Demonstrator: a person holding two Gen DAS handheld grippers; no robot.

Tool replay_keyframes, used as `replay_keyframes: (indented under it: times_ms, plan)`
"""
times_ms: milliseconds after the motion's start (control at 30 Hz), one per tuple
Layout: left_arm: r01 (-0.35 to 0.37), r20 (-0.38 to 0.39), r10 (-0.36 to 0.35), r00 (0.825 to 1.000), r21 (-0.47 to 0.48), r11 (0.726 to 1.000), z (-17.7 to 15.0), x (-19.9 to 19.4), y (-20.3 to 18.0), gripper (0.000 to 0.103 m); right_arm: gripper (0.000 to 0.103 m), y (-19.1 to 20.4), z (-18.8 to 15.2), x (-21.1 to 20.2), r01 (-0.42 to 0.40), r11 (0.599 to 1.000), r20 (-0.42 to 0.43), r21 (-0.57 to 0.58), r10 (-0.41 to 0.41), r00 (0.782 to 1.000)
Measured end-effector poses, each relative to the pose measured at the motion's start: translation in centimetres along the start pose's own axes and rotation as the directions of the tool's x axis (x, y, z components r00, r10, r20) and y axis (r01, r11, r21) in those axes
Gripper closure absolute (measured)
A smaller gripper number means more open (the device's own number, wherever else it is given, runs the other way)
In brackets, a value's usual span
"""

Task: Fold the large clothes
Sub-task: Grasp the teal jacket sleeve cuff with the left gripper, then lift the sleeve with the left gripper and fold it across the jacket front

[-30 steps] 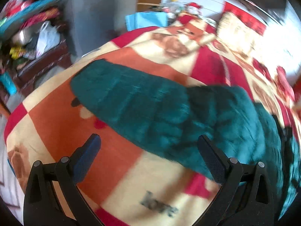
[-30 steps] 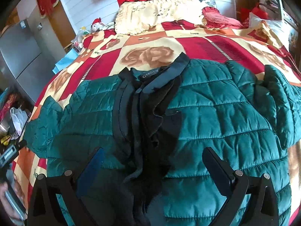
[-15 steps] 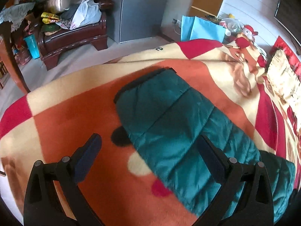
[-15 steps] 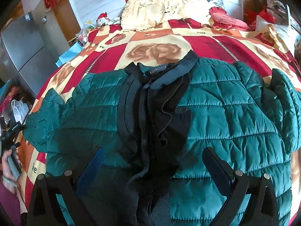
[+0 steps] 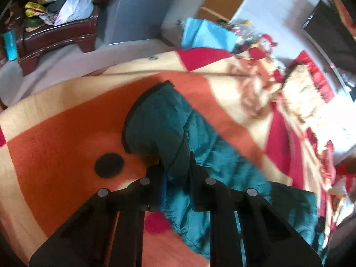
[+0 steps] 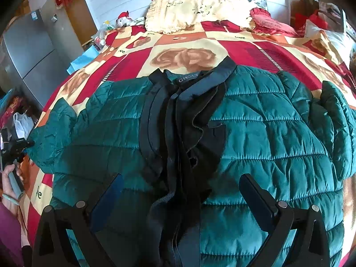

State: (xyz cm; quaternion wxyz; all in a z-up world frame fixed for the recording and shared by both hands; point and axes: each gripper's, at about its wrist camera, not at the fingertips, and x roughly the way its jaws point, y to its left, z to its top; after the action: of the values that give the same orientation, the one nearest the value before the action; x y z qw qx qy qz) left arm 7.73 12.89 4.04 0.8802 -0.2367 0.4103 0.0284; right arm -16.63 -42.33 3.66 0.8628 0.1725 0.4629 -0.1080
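A teal quilted jacket [image 6: 255, 129] with a black collar and front placket lies spread, front up, on the bed. Its left sleeve [image 5: 160, 120], with a black cuff, stretches over the orange blanket square. My left gripper [image 5: 175, 169] is shut on that sleeve a little behind the cuff, and the fabric bunches between the fingers. The same gripper shows in the right wrist view [image 6: 20, 149] at the sleeve's end. My right gripper [image 6: 180, 184] is open and empty, held above the jacket's lower front over the placket.
The bed carries a red, orange and cream blanket [image 6: 189, 55] with pillows [image 6: 195, 11] at its head. A grey fridge [image 6: 24, 51], a dark wooden seat with bags [image 5: 60, 29] and a blue cloth [image 5: 204, 35] stand left of the bed.
My left gripper moved onto the sleeve near its cuff and closed on it. My right gripper stayed open over the jacket front, almost still.
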Motion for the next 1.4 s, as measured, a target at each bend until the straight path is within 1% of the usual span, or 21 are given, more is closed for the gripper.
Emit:
replay_keyframes:
  times_ms: [100,133,167,267,300,400,433,467,567,667,733,800,900,1000,1100,1167,1267,1333,1400]
  plan:
    - [0.094,0.005,-0.094,0.996,0.028,0.995,-0.7,-2.7,-1.6,0.09,0.0,-0.2,0.0,-0.4,-0.001,1.0,0.007,0.003,0.001,1.0]
    - [0.135,0.0,-0.135,0.991,0.051,0.99,-1.2,-3.9,-2.6,0.09,0.0,-0.2,0.0,-0.6,-0.001,1.0,0.01,0.003,0.001,1.0]
    - [0.156,-0.003,-0.156,0.988,0.064,0.986,-1.5,-4.5,-3.1,0.09,0.0,-0.3,0.0,-0.8,0.0,1.0,0.014,0.004,0.0,1.0]
    - [0.239,-0.02,-0.239,0.971,0.13,0.962,-3.4,-7.3,-6.2,0.09,0.0,-0.5,0.1,-1.4,0.005,1.0,0.03,0.007,-0.005,1.0]
    - [0.257,-0.026,-0.256,0.966,0.145,0.956,-3.9,-7.9,-6.9,0.09,0.0,-0.6,0.1,-1.6,0.009,1.0,0.034,0.011,-0.009,0.999]
    - [0.332,-0.058,-0.327,0.943,0.189,0.924,-6.1,-10.0,-10.1,0.09,0.0,-1.2,0.1,-2.4,0.01,0.999,0.043,0.031,-0.012,0.999]
    - [0.357,-0.075,-0.349,0.934,0.214,0.909,-7.1,-10.9,-11.7,0.09,0.0,-1.4,0.0,-2.8,0.012,0.999,0.047,0.036,-0.013,0.999]
    - [0.366,-0.083,-0.357,0.931,0.229,0.902,-7.7,-11.3,-12.5,0.09,0.0,-1.7,-0.1,-3.0,0.013,0.999,0.051,0.038,-0.015,0.999]
    - [0.413,-0.129,-0.392,0.911,0.278,0.867,-10.3,-12.8,-16.1,0.09,0.0,-2.5,-0.4,-4.0,0.025,0.999,0.064,0.044,-0.027,0.998]
    - [0.444,-0.171,-0.41,0.896,0.326,0.835,-13.3,-13.6,-19.5,0.09,0.0,-3.4,-0.7,-4.8,0.038,0.997,0.069,0.06,-0.042,0.997]
    - [0.462,-0.197,-0.418,0.887,0.365,0.808,-15.2,-14.0,-21.8,0.09,0.0,-4.2,-0.9,-5.1,0.046,0.996,0.071,0.076,-0.051,0.996]
    - [0.485,-0.232,-0.426,0.874,0.399,0.778,-17.2,-14.2,-24.0,0.09,0.0,-5.0,-1.1,-5.4,0.056,0.995,0.071,0.087,-0.062,0.996]
    - [0.511,-0.279,-0.429,0.859,0.431,0.744,-19.8,-13.9,-26.7,0.09,0.0,-6.2,-1.5,-5.5,0.082,0.991,0.062,0.105,-0.089,0.994]
    - [0.53,-0.324,-0.422,0.847,0.451,0.718,-22.3,-13.1,-28.6,0.09,0.0,-7.5,-2.1,-5.1,0.098,0.987,0.044,0.131,-0.105,0.994]
    - [0.547,-0.383,-0.397,0.834,0.475,0.689,-25.4,-12.0,-30.8,0.09,0.0,-8.6,-2.5,-4.7,0.102,0.982,0.028,0.157,-0.107,0.994]
    - [0.546,-0.404,-0.378,0.833,0.49,0.679,-26.7,-11.3,-31.6,0.09,0.0,-9.2,-2.8,-4.5,0.101,0.98,0.019,0.172,-0.106,0.994]
    - [0.535,-0.424,-0.345,0.838,0.513,0.671,-28.8,-10.1,-32.6,0.09,0.0,-9.9,-2.9,-4.4,0.093,0.978,0.015,0.188,-0.097,0.995]
    - [0.529,-0.435,-0.324,0.84,0.521,0.67,-29.6,-9.3,-32.6,0.09,0.0,-10.3,-2.9,-4.7,0.09,0.976,0.02,0.197,-0.096,0.995]
    - [0.513,-0.446,-0.293,0.846,0.528,0.677,-30.4,-8.4,-32.8,0.09,0.0,-10.7,-2.9,-5.2,0.083,0.974,0.029,0.212,-0.091,0.995]
